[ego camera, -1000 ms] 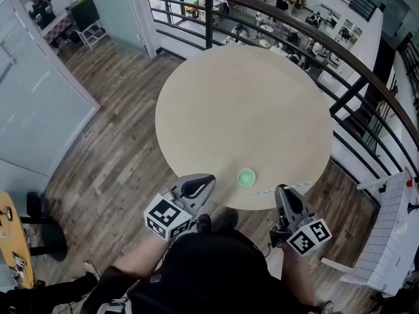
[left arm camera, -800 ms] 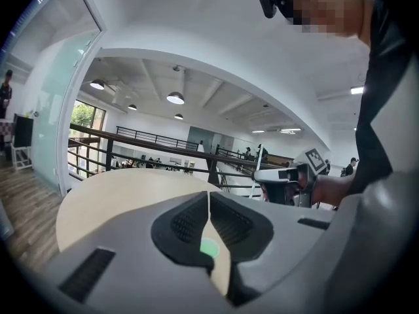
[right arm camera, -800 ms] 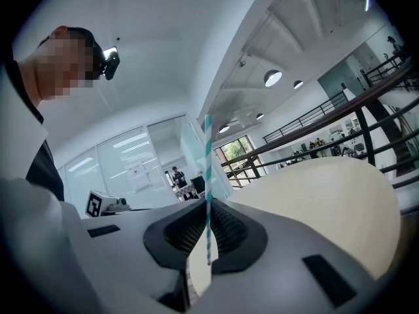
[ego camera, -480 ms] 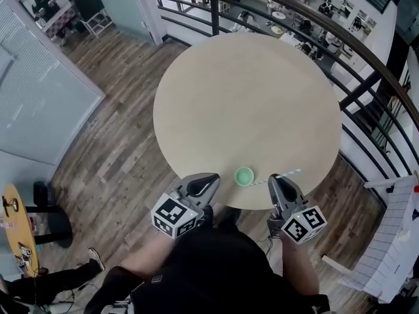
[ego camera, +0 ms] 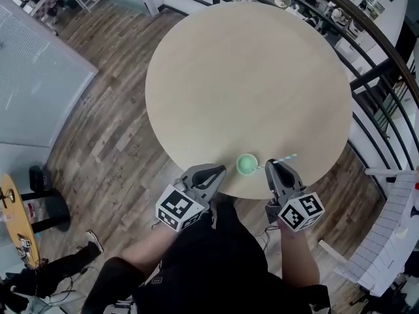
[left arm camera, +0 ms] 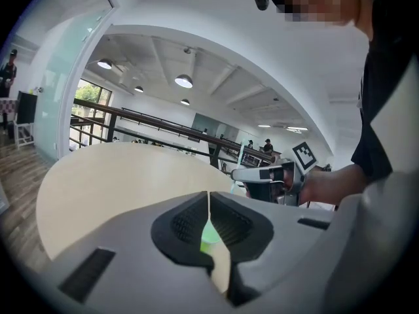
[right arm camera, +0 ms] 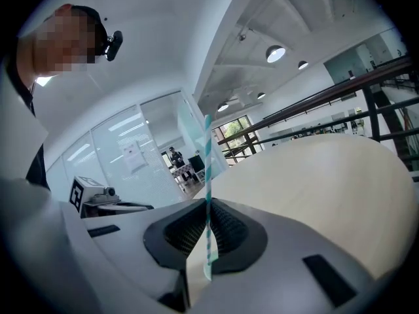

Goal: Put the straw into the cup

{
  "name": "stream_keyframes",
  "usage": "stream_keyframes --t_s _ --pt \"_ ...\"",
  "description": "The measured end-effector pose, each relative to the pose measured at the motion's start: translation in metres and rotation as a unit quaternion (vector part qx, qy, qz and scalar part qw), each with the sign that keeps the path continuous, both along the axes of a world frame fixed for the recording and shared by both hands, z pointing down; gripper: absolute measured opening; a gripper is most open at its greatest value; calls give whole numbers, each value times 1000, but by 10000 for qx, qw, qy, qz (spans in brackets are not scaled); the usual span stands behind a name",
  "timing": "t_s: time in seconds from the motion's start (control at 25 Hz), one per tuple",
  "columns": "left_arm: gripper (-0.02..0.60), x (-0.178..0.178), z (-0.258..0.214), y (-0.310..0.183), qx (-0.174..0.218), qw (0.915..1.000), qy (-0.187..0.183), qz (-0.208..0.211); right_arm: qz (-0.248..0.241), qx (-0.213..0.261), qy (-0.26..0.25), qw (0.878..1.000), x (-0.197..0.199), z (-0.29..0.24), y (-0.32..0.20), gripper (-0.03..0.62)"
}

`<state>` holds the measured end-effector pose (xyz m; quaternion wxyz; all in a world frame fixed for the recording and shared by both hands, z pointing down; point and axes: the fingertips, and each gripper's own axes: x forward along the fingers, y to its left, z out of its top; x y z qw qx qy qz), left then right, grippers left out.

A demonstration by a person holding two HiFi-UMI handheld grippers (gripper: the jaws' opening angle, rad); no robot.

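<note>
While right gripper [ego camera: 272, 167] clamps the straw [ego camera: 285, 157] | left gripper [ego camera: 218, 171] sits closed, empty | tilt straw upright, centre tip over cup [ego camera: 247, 164].

Bright, even daylight; fisheye edges warp heavily

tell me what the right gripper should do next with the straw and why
Probably tilt the straw so its end nearest the cup dips, then bring it over the cup's mouth. The right gripper is shut on the straw, whose near end sits just right of the rim, not inside. The cup stands upright with its mouth open.
</note>
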<state>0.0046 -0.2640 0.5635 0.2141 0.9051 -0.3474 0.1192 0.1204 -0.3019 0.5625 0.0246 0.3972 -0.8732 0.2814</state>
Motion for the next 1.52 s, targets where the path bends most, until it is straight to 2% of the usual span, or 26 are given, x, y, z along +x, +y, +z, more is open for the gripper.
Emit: stream_keyframes --t_s 0.28,0.68,1.28,1.52 --pt "15 4 29 -11 -161 9998 -70 77 -34 -195 163 9997 -8 42 -15 32" --pt "15 3 36 -24 -228 9996 -119 85 -160 -577 364 9975 -17 87 -14 34" --pt "15 0 36 -25 -316 9995 24 29 -189 -846 480 9951 -22 106 -9 35" --pt "15 -6 35 -23 -318 9995 43 4 -57 -842 580 9947 -19 104 -11 35"
